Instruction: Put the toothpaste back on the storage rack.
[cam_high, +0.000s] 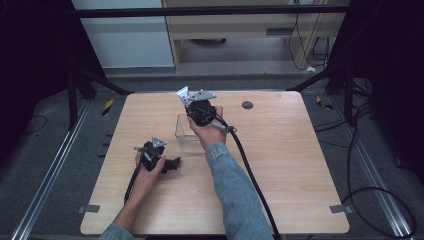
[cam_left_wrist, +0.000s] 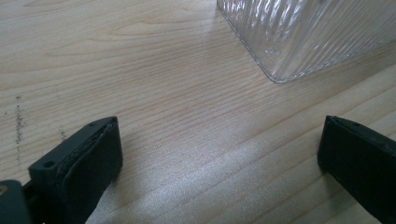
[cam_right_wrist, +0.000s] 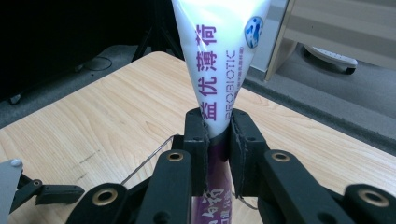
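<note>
Resting my left gripper (cam_high: 172, 163) on the table (cam_high: 280, 165), jaws spread wide, beside the clear container (cam_high: 187, 136); my right gripper (cam_right_wrist: 217, 135) pinches the toothpaste tube (cam_right_wrist: 219, 70) above it, probably to drop it in.

white tube (cam_right_wrist: 219, 56), "PROBIOTIC", "益优薄荷"

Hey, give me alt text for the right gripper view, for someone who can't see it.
Black tongs pinch a white and purple tube printed PROBIOTIC, its wide end fanning up out of frame. Below lies a wooden table; beyond its edge are dark floor and pale furniture.
</note>
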